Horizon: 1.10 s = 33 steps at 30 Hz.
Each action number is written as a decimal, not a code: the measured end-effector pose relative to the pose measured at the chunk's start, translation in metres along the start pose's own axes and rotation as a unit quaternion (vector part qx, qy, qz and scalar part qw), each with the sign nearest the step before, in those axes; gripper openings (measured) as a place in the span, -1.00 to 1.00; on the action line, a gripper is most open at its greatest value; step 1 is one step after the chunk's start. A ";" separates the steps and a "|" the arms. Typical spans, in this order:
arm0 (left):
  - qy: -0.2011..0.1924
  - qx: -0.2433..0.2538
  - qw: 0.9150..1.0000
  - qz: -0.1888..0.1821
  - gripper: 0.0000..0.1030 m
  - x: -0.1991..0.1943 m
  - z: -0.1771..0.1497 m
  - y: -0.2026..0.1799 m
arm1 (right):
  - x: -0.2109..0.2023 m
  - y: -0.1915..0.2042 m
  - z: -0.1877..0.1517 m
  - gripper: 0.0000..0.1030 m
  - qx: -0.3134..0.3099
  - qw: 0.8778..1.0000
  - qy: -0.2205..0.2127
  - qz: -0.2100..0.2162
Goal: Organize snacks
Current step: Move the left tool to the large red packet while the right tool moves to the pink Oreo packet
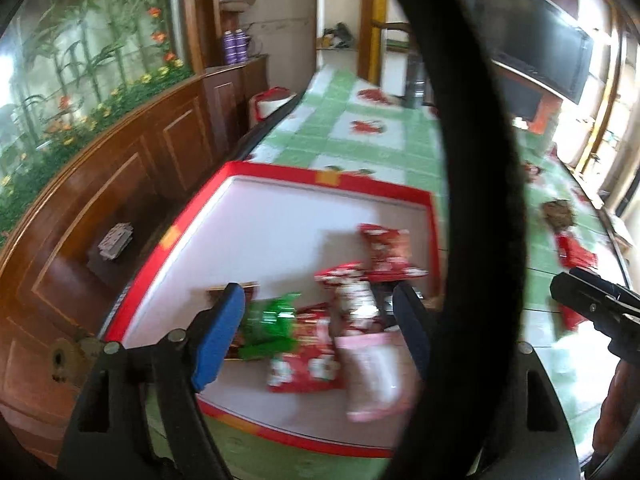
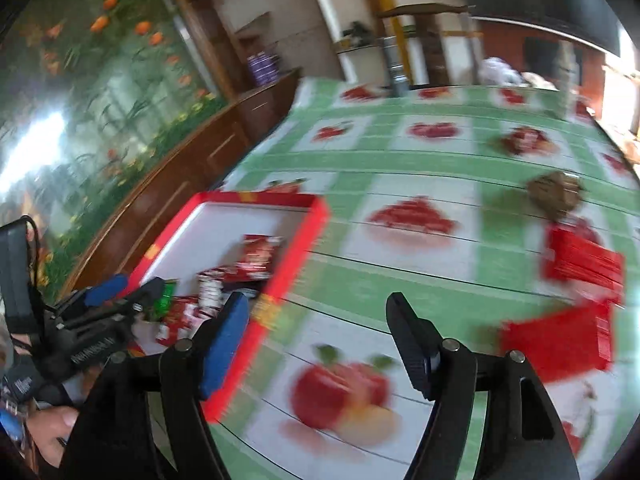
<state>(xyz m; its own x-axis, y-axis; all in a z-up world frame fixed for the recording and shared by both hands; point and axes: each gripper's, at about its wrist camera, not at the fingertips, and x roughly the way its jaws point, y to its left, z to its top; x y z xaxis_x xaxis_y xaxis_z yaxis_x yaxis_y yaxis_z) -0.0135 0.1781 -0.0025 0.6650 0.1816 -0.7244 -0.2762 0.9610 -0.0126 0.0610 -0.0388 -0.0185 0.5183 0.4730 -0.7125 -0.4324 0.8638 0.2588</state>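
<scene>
A red-rimmed box (image 1: 280, 176) with a white floor stands on the table's left side. Several snack packets lie heaped in its near right corner: a green one (image 1: 272, 320), red ones (image 1: 384, 248) and a pink one (image 1: 372, 376). My left gripper (image 1: 316, 328) hovers open over this heap, its pads pressing on nothing. My right gripper (image 2: 320, 340) is open over the bare tablecloth just right of the box (image 2: 296, 256), with nothing between its fingers. To the right lie loose red packets (image 2: 580, 260) (image 2: 560, 344) and a brown packet (image 2: 556, 194).
A green checked tablecloth (image 2: 400, 152) with fruit pictures covers the table. A wooden cabinet (image 1: 120, 184) runs along the table's left edge. A thick black loop (image 1: 480, 160) hangs across the left wrist view. A dark screen (image 1: 532, 40) is at the far right. A hand (image 2: 52, 428) holds the left gripper.
</scene>
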 end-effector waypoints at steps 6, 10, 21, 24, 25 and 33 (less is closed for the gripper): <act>0.006 0.055 0.997 -0.056 0.56 -0.007 -0.009 -0.064 | -0.048 -0.060 -0.024 0.53 0.040 0.996 -0.028 -0.071; 0.018 0.098 0.990 -0.098 0.60 -0.007 -0.019 -0.109 | -0.074 -0.103 -0.046 0.54 0.064 0.990 -0.030 -0.121; 0.024 0.278 0.939 -0.201 0.62 0.003 -0.024 -0.242 | -0.111 -0.168 -0.063 0.54 0.132 0.978 -0.046 -0.154; 0.034 0.322 0.919 -0.225 0.62 0.015 -0.024 -0.269 | -0.112 -0.177 -0.063 0.54 0.136 0.977 -0.048 -0.154; 0.038 0.337 0.913 -0.229 0.62 0.020 -0.025 -0.278 | -0.112 -0.179 -0.062 0.54 0.138 0.977 -0.048 -0.154; 0.074 0.385 0.885 -0.251 0.62 0.053 -0.031 -0.312 | -0.110 -0.194 -0.054 0.54 0.151 0.976 -0.046 -0.148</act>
<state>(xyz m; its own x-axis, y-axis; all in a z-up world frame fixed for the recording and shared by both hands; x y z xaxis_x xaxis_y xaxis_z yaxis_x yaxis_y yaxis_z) 0.0864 -0.1182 -0.0584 0.4552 -0.2830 -0.8442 0.6206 0.7807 0.0729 0.0487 -0.2678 -0.0256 0.6574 0.1969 -0.7274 -0.0240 0.9703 0.2409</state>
